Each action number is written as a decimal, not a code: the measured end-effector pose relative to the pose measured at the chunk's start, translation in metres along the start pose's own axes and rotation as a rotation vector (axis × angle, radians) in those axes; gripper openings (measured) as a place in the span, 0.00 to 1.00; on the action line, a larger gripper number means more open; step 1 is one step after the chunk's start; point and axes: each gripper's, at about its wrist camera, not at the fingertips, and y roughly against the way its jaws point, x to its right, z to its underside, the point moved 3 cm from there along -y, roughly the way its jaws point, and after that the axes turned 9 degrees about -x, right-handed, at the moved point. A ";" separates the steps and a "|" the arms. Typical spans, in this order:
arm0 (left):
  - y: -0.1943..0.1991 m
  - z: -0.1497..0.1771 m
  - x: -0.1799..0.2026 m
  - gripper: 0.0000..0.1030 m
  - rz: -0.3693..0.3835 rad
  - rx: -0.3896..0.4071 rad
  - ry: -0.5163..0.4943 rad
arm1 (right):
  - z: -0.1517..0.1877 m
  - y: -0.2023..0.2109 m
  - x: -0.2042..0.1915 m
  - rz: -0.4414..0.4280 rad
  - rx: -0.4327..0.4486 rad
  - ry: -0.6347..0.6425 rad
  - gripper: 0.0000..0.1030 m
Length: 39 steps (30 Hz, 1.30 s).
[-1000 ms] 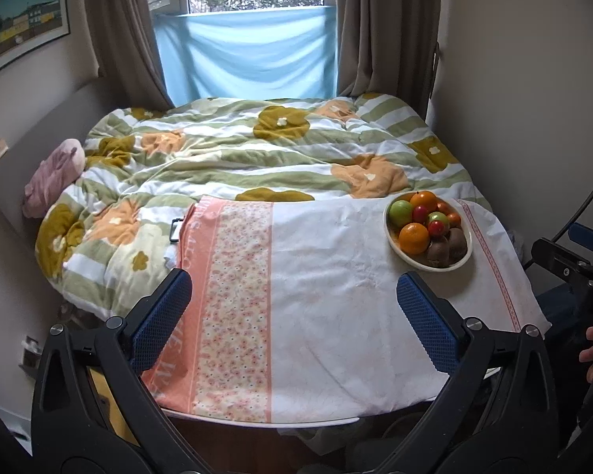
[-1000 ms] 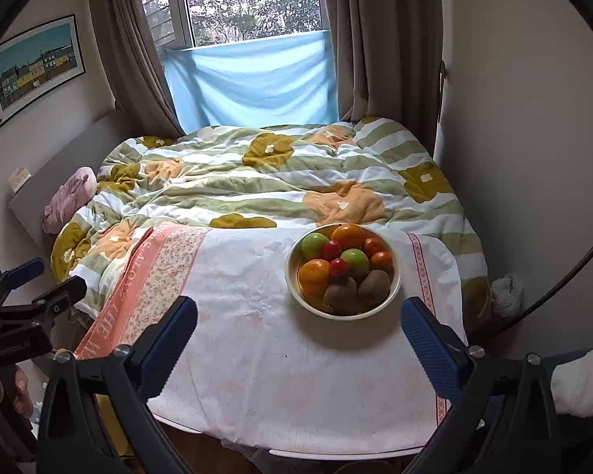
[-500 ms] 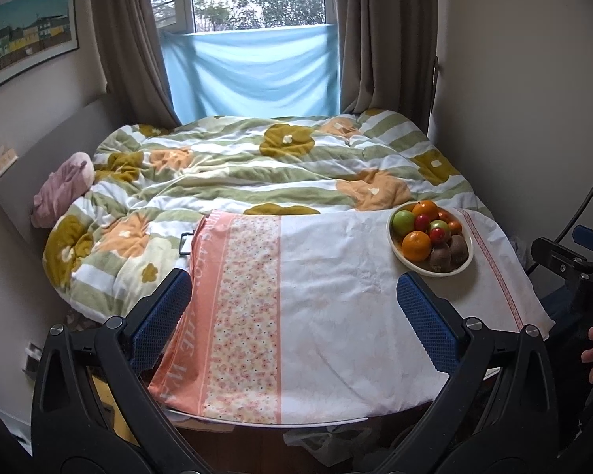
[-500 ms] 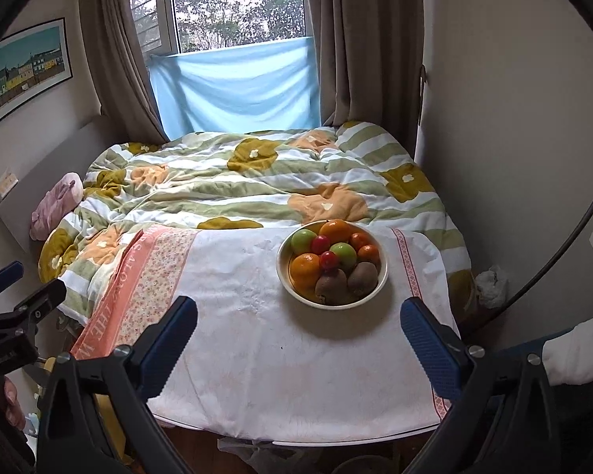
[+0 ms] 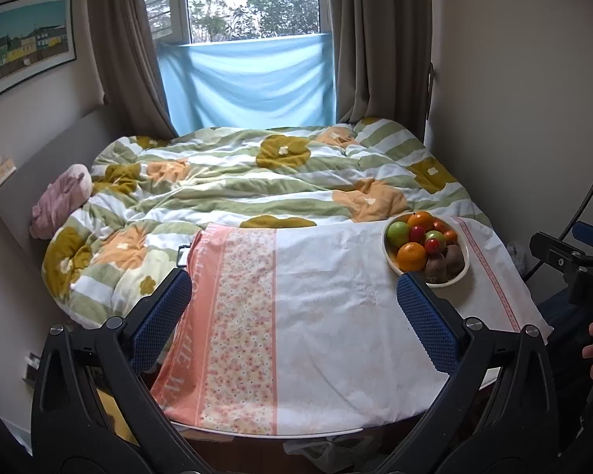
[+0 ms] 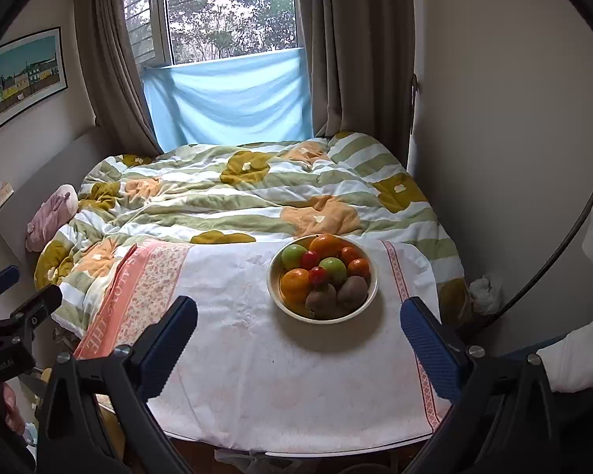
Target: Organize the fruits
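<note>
Scene: we see a round table draped in a white cloth (image 6: 257,355) with a pink floral border, set at the foot of a bed with a flowered duvet (image 6: 249,197).
Fruit: all of it sits heaped in one cream bowl (image 6: 359,308); in the right wrist view the bowl lies at 12 o'clock, and in the left wrist view at 2 o'clock (image 5: 458,272).
Contents: we count green apples (image 6: 294,256), oranges (image 6: 295,282), small red fruits (image 6: 317,274) and brown kiwis (image 6: 352,288), touching one another.
Left gripper (image 5: 292,316): spread wide, holding nothing, above the bare cloth.
Right gripper (image 6: 298,335): spread wide, holding nothing, the bowl ahead between its blue pads (image 6: 429,351).
Stage: a full bowl fits either fruit gathered already or fruit waiting to be sorted out; we cannot tell which.
Risk, rolling: round fruit stacked high may tumble if a neighbour is nudged, and the cloth would let it run off the table edge.
Risk, bowl: a sideways push could slide the bowl on loose fabric.
Risk, grip: a hard squeeze may bruise the soft kiwis.
</note>
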 end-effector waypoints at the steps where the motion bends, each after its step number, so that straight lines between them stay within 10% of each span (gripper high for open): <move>1: 0.000 0.000 0.000 1.00 0.001 0.001 0.000 | -0.001 0.000 0.000 0.000 0.001 -0.001 1.00; 39: 0.004 -0.007 0.009 1.00 -0.028 0.015 -0.004 | -0.007 -0.001 0.005 0.006 0.011 0.001 1.00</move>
